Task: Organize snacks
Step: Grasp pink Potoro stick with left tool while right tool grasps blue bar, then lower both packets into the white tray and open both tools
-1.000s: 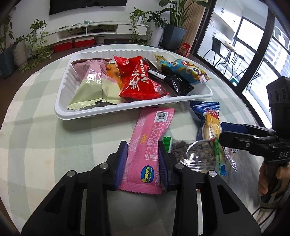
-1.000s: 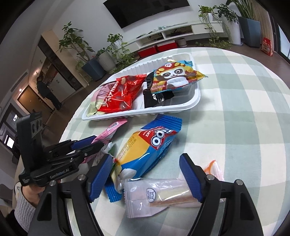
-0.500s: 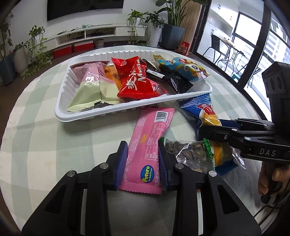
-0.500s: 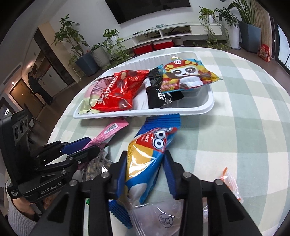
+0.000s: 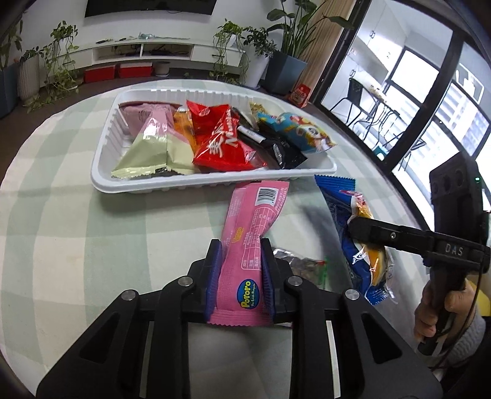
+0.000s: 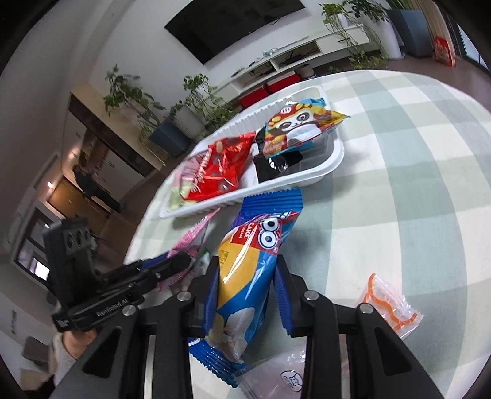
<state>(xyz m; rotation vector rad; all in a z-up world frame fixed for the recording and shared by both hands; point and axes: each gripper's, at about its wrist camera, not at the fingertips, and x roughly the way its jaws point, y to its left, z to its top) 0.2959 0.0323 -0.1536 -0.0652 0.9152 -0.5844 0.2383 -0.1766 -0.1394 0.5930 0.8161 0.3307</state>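
— What is gripped by the left claw (image 5: pixel 240 276)?
— The pink Pororo bar (image 5: pixel 253 233), pinched near the white tray (image 5: pixel 214 184).
— And the right claw (image 6: pixel 247 291)?
— The blue cake packet (image 6: pixel 251 264) is clamped above the counter (image 6: pixel 414 184).

Wall television (image 6: pixel 233 29); potted plants (image 5: pixel 285 46) (several); red storage boxes (image 5: pixel 118 72).

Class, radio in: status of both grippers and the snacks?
Left gripper shut on pink bar. Right gripper shut on blue cake pack. White tray ahead, nearly full.
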